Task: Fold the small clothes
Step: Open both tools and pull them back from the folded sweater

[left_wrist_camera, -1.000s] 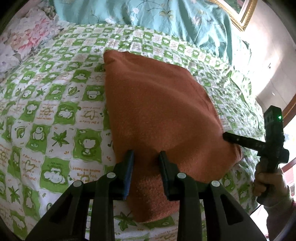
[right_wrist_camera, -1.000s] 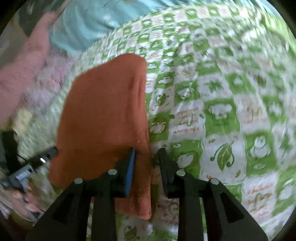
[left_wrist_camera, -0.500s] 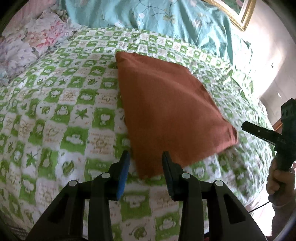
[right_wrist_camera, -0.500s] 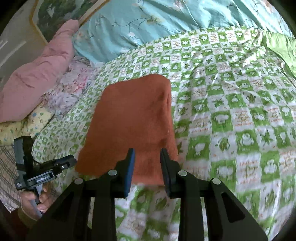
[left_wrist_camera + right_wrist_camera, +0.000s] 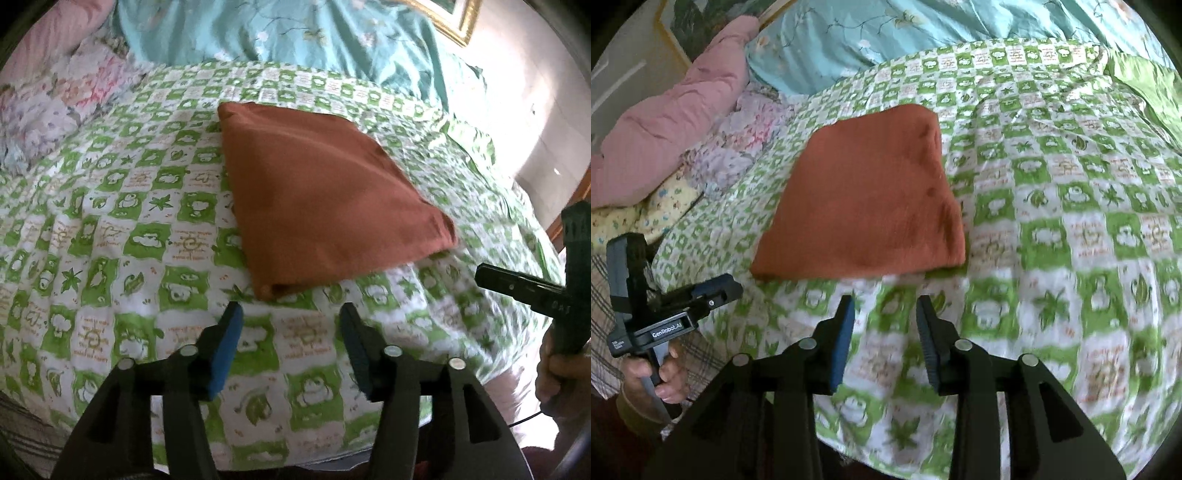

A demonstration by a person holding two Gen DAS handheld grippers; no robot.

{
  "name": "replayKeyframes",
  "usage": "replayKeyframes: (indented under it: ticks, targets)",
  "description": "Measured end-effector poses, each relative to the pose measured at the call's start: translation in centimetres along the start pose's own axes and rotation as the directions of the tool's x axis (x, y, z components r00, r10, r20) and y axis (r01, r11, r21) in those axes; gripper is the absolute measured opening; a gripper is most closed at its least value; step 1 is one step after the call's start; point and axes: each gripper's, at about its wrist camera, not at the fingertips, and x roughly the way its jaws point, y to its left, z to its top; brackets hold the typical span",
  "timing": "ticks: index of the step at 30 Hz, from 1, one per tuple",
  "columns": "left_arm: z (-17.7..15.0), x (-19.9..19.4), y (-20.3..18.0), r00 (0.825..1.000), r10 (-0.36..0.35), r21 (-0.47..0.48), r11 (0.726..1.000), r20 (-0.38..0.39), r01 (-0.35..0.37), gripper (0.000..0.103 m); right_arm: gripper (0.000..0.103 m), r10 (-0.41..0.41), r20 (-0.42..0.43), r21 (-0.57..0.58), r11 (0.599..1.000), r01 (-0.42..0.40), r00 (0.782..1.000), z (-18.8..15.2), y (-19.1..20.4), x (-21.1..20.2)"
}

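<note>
A folded rust-orange cloth (image 5: 317, 199) lies flat on the green-and-white checked bedspread (image 5: 110, 236); it also shows in the right wrist view (image 5: 871, 199). My left gripper (image 5: 291, 317) is open and empty, held just short of the cloth's near corner. My right gripper (image 5: 886, 306) is open and empty, just short of the cloth's near edge. Each gripper shows in the other's view, the right one (image 5: 532, 288) at the right side and the left one (image 5: 676, 306) at the lower left.
A teal floral quilt (image 5: 288, 33) lies across the head of the bed. A pink pillow (image 5: 676, 110) and floral bedding (image 5: 48, 107) lie to the left. The bed's near edge runs below both grippers. A gold picture frame (image 5: 454, 18) hangs on the wall.
Both grippers have let go of the cloth and drawn back from it toward the bed's near edge. Their jaws have opened wider. The cloth now lies flat and folded.
</note>
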Motion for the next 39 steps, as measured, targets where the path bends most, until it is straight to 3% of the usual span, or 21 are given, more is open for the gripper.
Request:
replayKeyframes:
  ticks: [7, 13, 18, 25, 39]
  targets:
    - [-1.7, -0.6, -0.7, 1.000, 0.022, 0.023, 1.000, -0.008, -0.022, 0.077, 0.062, -0.035, -0.005, -0.052, 0.998, 0.035, 0.999, -2.2, 1.1, -0.8]
    - [-1.8, -1.1, 0.0, 0.998, 0.056, 0.012, 0.998, -0.003, -0.056, 0.080, 0.067, -0.041, -0.005, -0.050, 0.998, 0.041, 0.999, -3.0, 1.4, -0.9]
    - [-1.7, -2.0, 0.7, 0.994, 0.113, -0.019, 0.993, 0.015, -0.113, 0.082, 0.086, -0.038, -0.002, -0.089, 0.995, 0.037, 0.999, -2.7, 2.1, -1.0]
    - [-0.7, -2.7, -0.1, 0.978, 0.208, 0.014, 0.978, 0.034, -0.208, 0.086, 0.093, -0.030, 0.025, -0.136, 0.990, 0.033, 0.999, -2.2, 3.1, -1.5]
    - [0.0, -1.2, -0.5, 0.965, 0.263, 0.051, 0.963, 0.015, -0.263, 0.096, 0.097, -0.049, 0.007, -0.176, 0.983, 0.049, 0.999, -2.4, 3.8, -0.4]
